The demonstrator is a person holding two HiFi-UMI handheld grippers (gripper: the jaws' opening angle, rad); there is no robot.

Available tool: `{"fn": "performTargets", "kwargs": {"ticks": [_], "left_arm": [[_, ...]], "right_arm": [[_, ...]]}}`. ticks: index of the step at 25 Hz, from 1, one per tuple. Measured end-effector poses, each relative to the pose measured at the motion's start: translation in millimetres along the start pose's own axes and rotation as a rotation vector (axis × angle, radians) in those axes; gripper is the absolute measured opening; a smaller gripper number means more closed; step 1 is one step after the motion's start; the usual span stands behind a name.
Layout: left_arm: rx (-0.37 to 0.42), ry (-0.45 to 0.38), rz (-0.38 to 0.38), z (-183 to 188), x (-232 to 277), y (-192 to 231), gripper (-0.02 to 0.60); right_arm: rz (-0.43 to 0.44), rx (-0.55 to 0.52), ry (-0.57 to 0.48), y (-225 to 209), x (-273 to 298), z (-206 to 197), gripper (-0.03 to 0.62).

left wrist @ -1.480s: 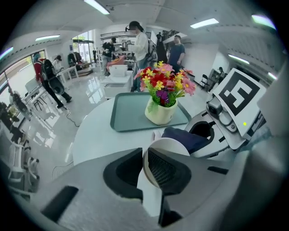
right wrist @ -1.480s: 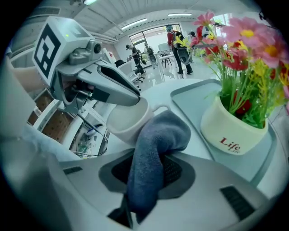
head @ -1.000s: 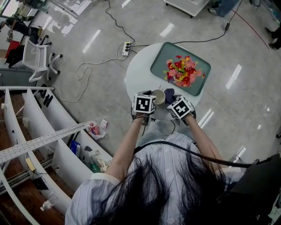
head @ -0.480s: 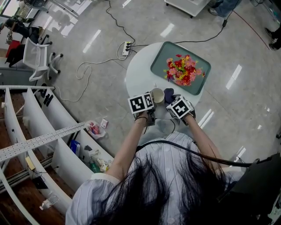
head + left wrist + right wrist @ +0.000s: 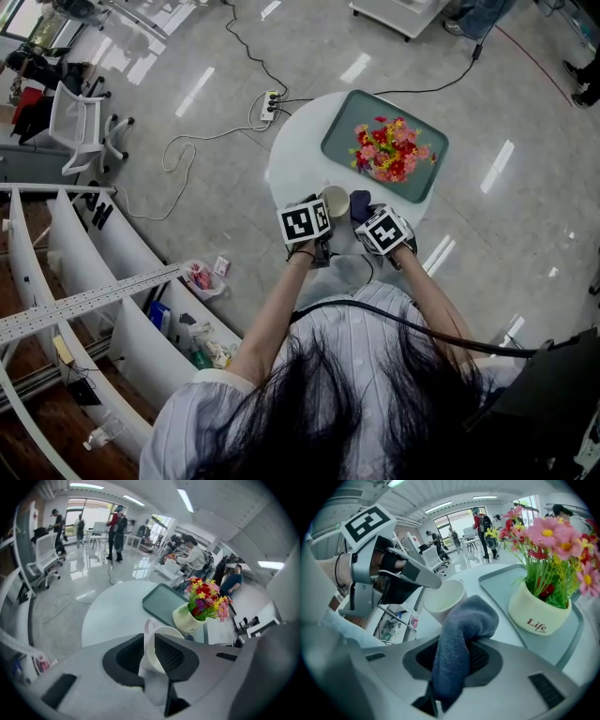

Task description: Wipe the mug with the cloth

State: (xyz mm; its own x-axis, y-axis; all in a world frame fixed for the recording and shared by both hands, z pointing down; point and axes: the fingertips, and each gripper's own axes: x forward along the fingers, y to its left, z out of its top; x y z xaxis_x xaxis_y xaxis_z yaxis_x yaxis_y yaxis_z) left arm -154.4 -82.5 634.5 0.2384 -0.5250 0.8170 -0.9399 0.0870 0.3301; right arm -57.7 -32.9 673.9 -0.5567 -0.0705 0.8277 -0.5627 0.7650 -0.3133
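Left tongs (image 5: 149, 644) pinch the side wall of the mug (image 5: 440, 599) right by its handle. One jaw looks to be inside the rim and the other outside, with the pads on the wall while the jaws are easing apart. The mug is at the near edge of the table (image 5: 112, 618); can't tell if it's lifted or resting. Right tongs (image 5: 452, 660) are clamped on the cloth (image 5: 464, 620), which is grey-blue. Its bunched end pokes forward just beside the mug's outer side; contact unclear. Handling, my read: the mug is rigid, smooth and glazed-looking, so it is slippery under a one-wall pinch. It will likely swivel if the cloth pushes hard and is breakable if dropped. The wall next to the handle is a sensible hold, but it wants a firm squeeze before rubbing. The cloth is soft, limp, thick and light, and flops over itself. Best pinched bunched, as here, so a padded lump faces the mug. Just past the mug, to its right, a cream flower pot (image 5: 539, 613) printed "Life" holds red, pink and yellow flowers (image 5: 543, 536) and stands on a green tray (image 5: 161, 604). The table is round, white and smooth, and bare left of the mug. Farther beyond the mug is a glossy floor (image 5: 187, 150) with a power strip (image 5: 270, 101) and cables. An office chair (image 5: 80, 122) and white shelving (image 5: 84, 281) are off to the mug's left. People (image 5: 115, 527) stand at distant desks.
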Motion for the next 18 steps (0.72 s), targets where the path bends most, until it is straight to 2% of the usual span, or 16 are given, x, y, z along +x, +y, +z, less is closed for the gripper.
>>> {"fn": "performTargets", "kwargs": {"ticks": [1,3,6,9,12,15,18], "left_arm": [[0.079,-0.002,-0.012,5.0,-1.4,-2.9,0.058],[0.261,0.003,-0.058,14.1,-3.4,-11.5,0.104],[0.587,0.028,-0.141,24.5,-4.9,-26.8,0.114],[0.92,0.116,-0.216,22.6,0.5,-37.4,0.114],[1.202,0.201,-0.288,15.1,10.0,-47.5,0.112],[1.414,0.281,-0.335,5.3,23.0,-53.3,0.112],[1.539,0.352,-0.348,-4.8,38.6,-53.5,0.112]], "right_arm": [[0.0,0.002,-0.001,-0.2,-0.2,-0.2,0.109],[-0.001,0.005,-0.005,-0.6,-0.8,-0.2,0.109],[-0.005,0.013,-0.009,-1.3,-1.5,-0.2,0.109],[-0.005,0.018,-0.01,-0.9,-1.1,0.3,0.109],[-0.003,0.02,-0.011,-1.4,0.5,-0.6,0.109],[-0.005,0.022,-0.011,-2.9,1.2,-1.4,0.109],[-0.007,0.022,-0.01,-3.7,1.8,-2.2,0.109]]}}
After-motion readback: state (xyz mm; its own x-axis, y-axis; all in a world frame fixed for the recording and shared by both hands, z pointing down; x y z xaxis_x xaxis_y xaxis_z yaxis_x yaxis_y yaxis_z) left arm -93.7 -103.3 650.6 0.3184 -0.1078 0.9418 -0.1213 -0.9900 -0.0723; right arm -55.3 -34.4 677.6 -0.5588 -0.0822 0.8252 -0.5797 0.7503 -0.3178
